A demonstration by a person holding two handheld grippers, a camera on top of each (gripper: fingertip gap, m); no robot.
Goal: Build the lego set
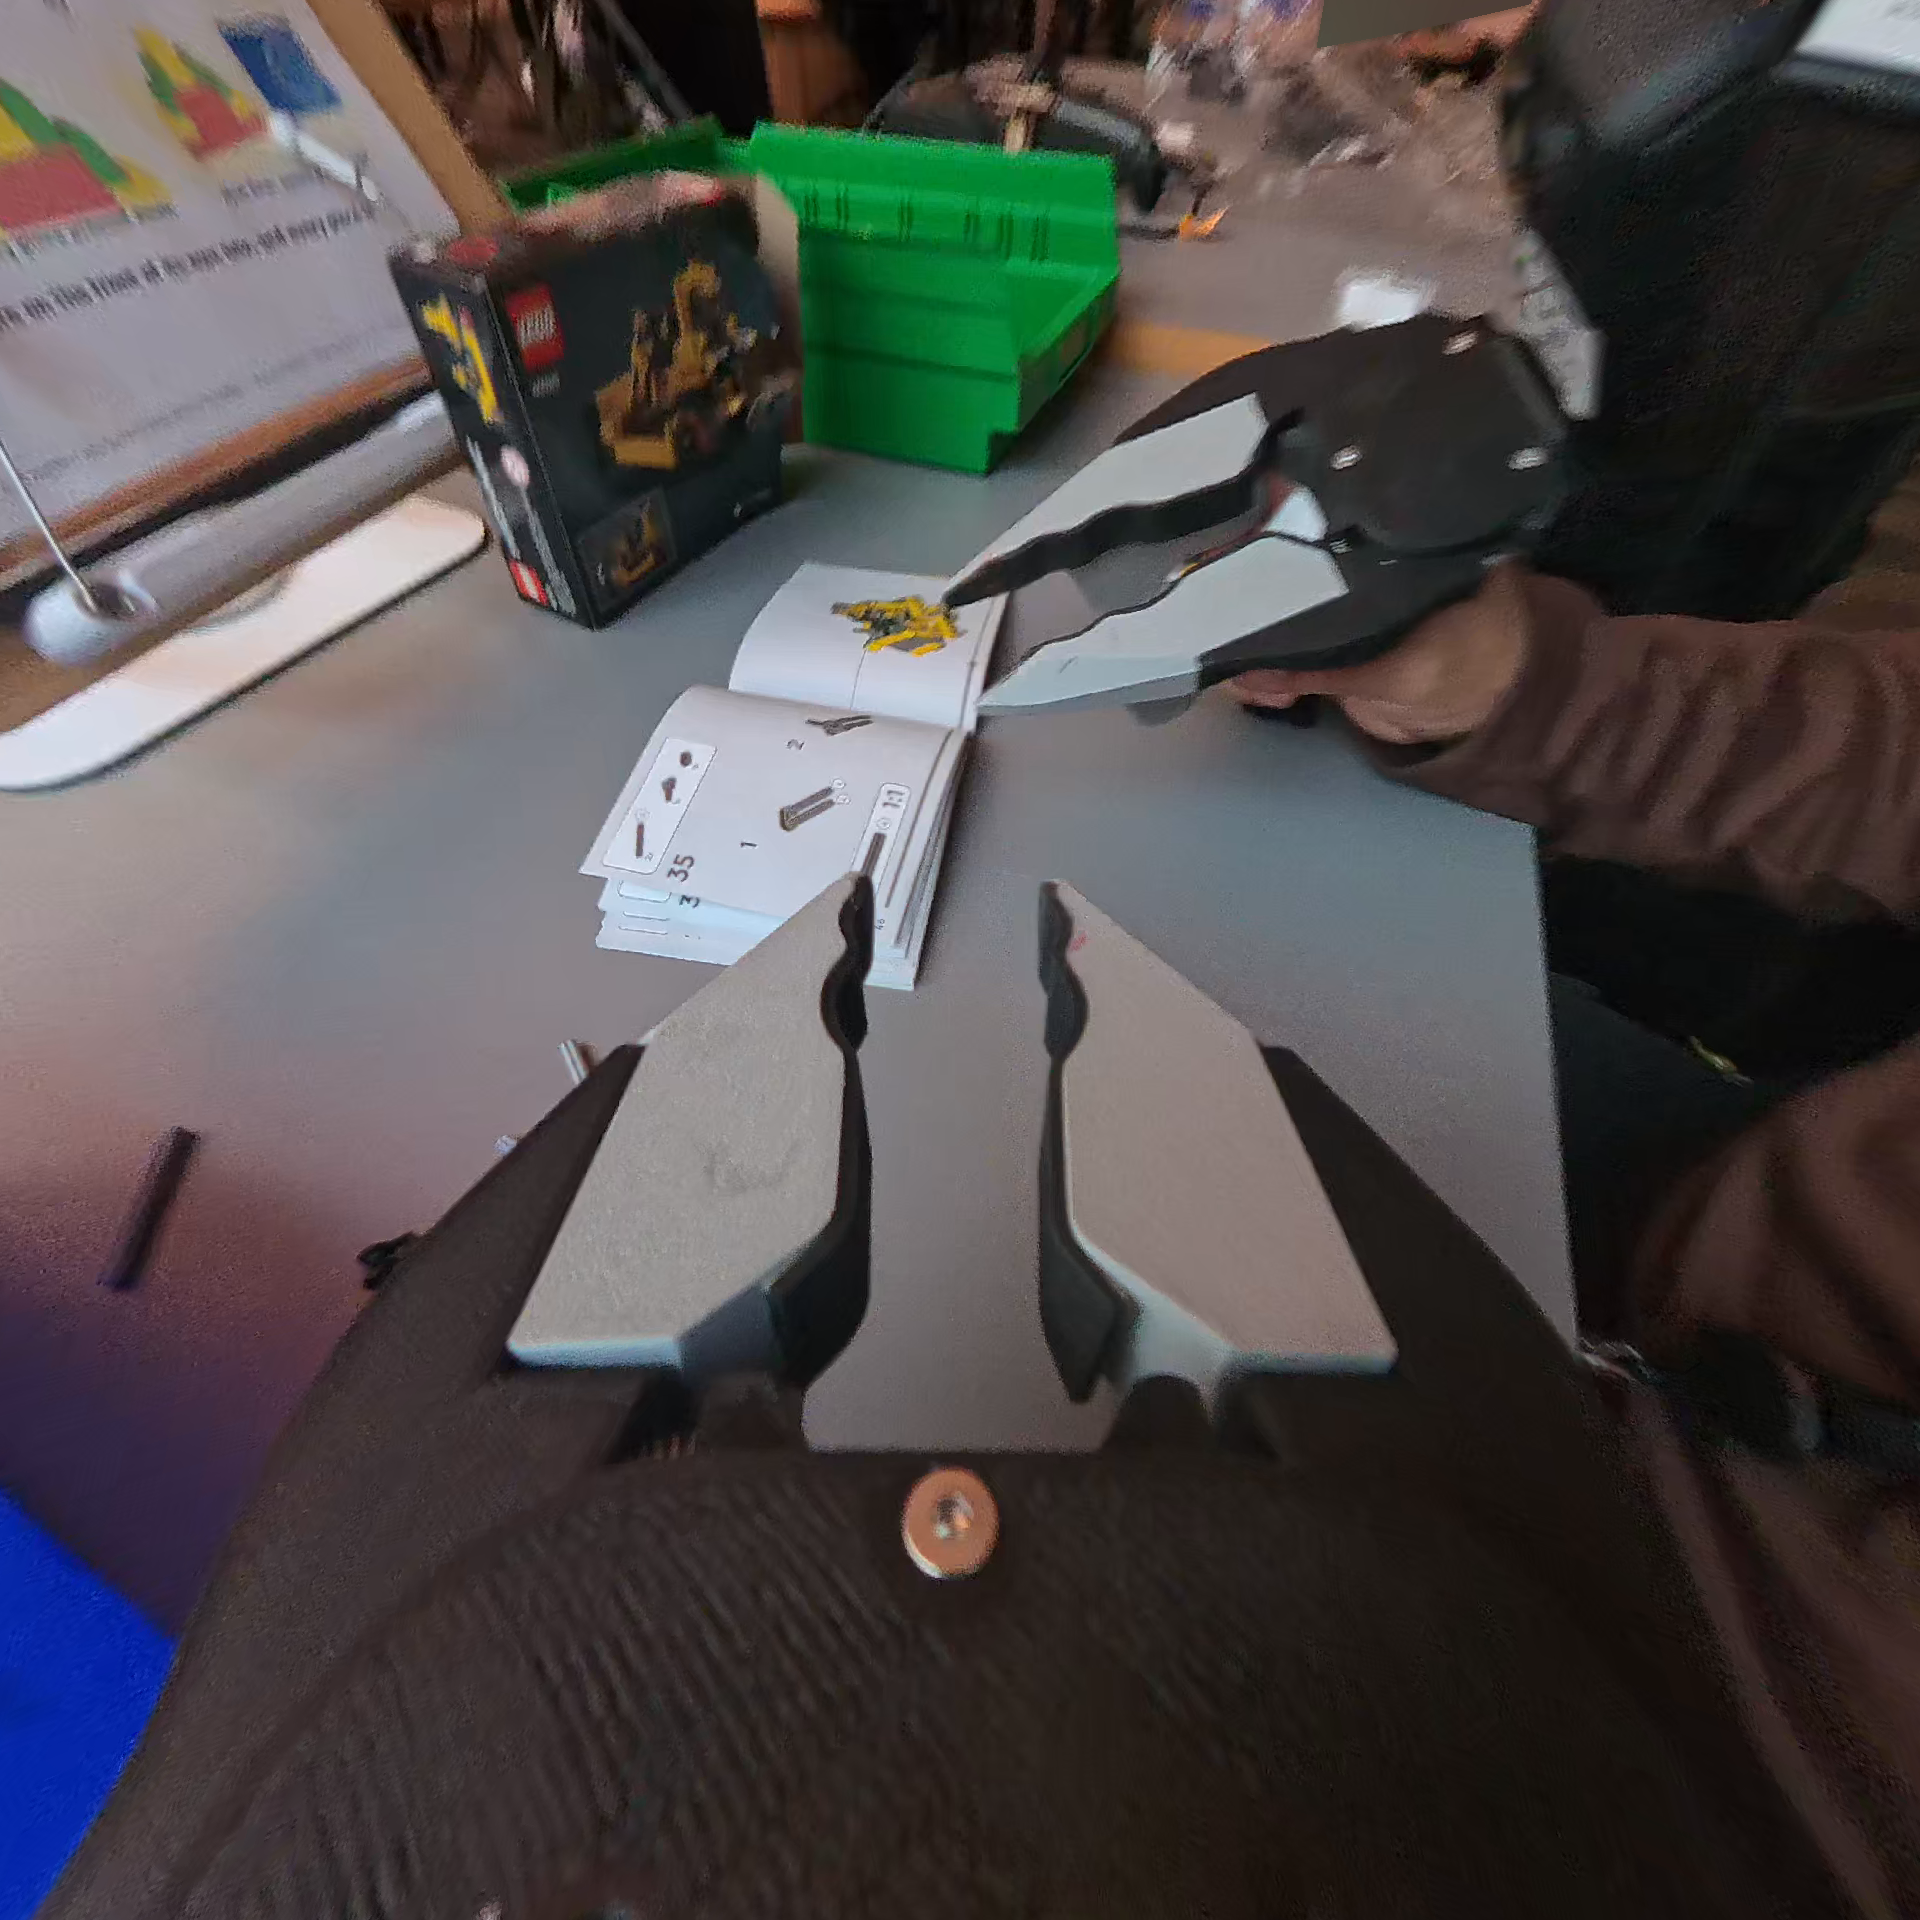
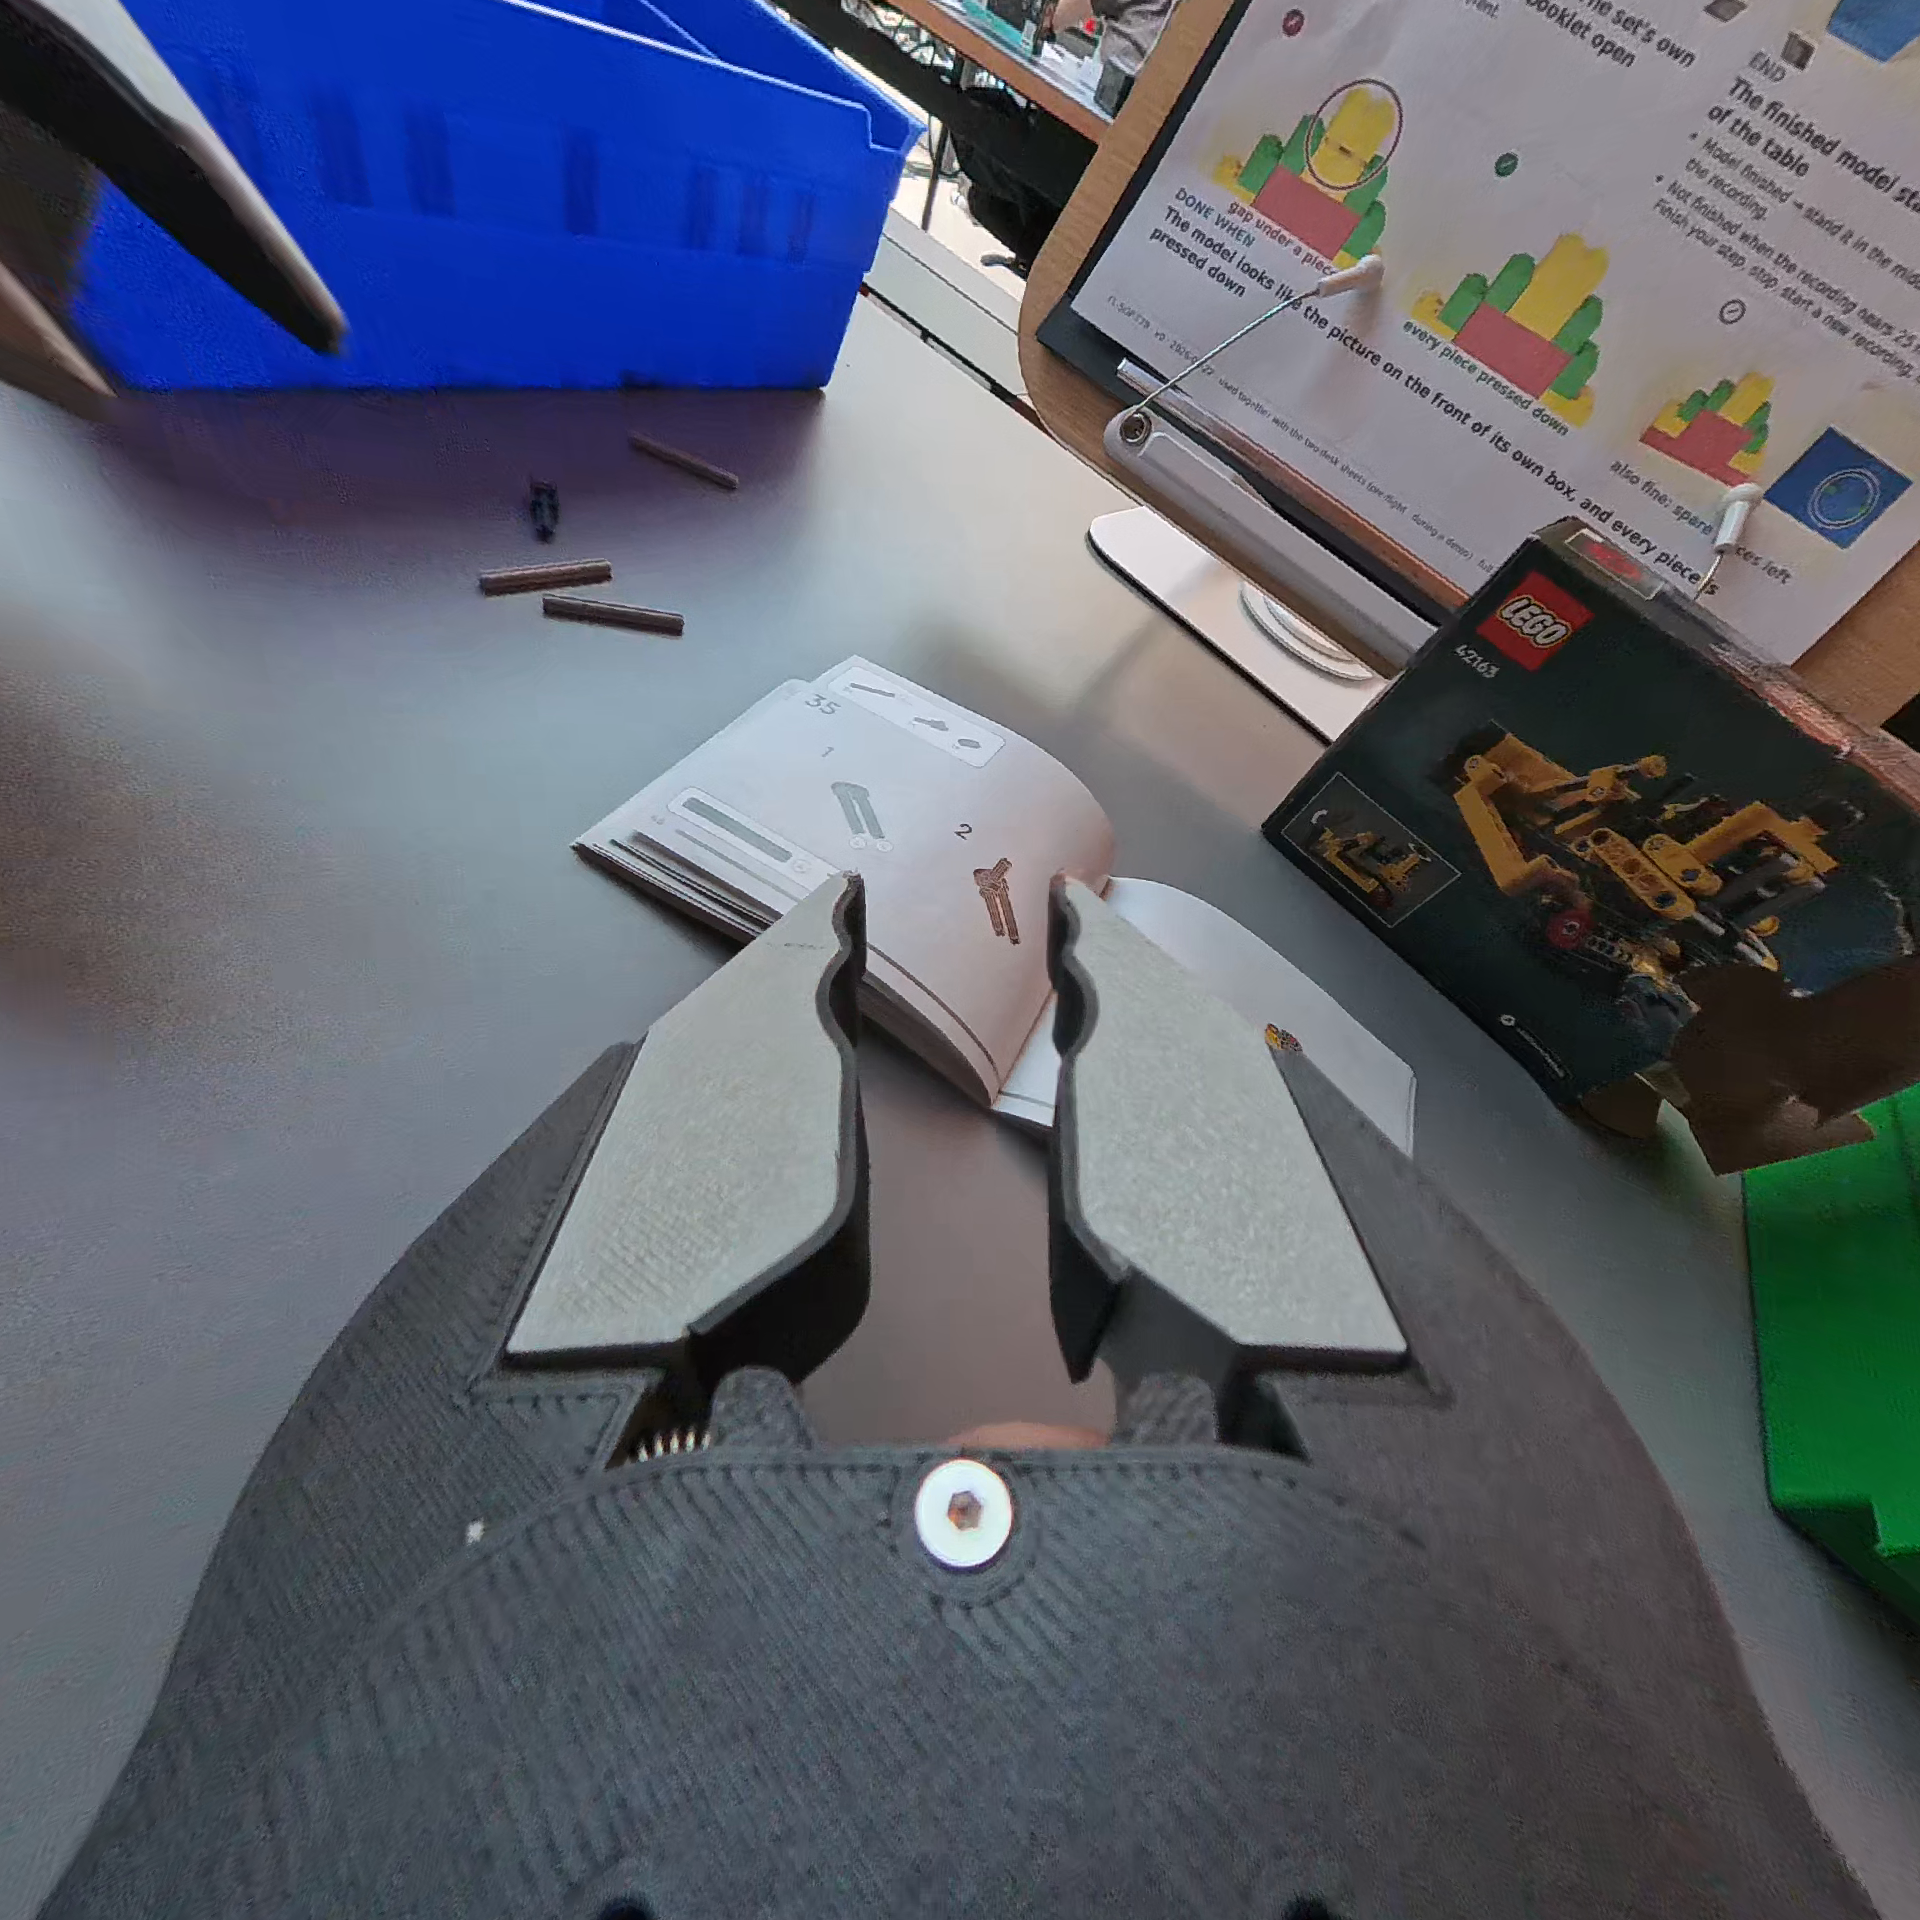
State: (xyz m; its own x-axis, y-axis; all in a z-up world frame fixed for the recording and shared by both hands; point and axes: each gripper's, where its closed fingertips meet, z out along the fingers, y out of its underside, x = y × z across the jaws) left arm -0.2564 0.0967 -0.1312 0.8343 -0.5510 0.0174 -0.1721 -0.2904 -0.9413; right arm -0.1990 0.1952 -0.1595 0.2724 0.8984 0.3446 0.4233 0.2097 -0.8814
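Note:
An open instruction booklet (image 1: 790,800) lies on the grey table (image 1: 312,935); it also shows in the right wrist view (image 2: 883,821). My left gripper (image 1: 951,888) is open and empty, just short of the booklet's near edge. My right gripper (image 2: 954,883) is open and empty, its tips over the booklet; in the left wrist view it (image 1: 971,649) hovers over the booklet's far page. Several dark rod pieces (image 2: 613,611) and a small black pin (image 2: 543,507) lie loose on the table in front of a blue bin (image 2: 499,208). One dark rod (image 1: 151,1205) shows at the left.
The set's box (image 1: 613,405) stands upright behind the booklet, also seen in the right wrist view (image 2: 1621,842). A green bin (image 1: 935,301) sits beside it. An instruction sheet on a stand (image 2: 1507,260) is at the back. A person's sleeve (image 1: 1714,748) is at the right.

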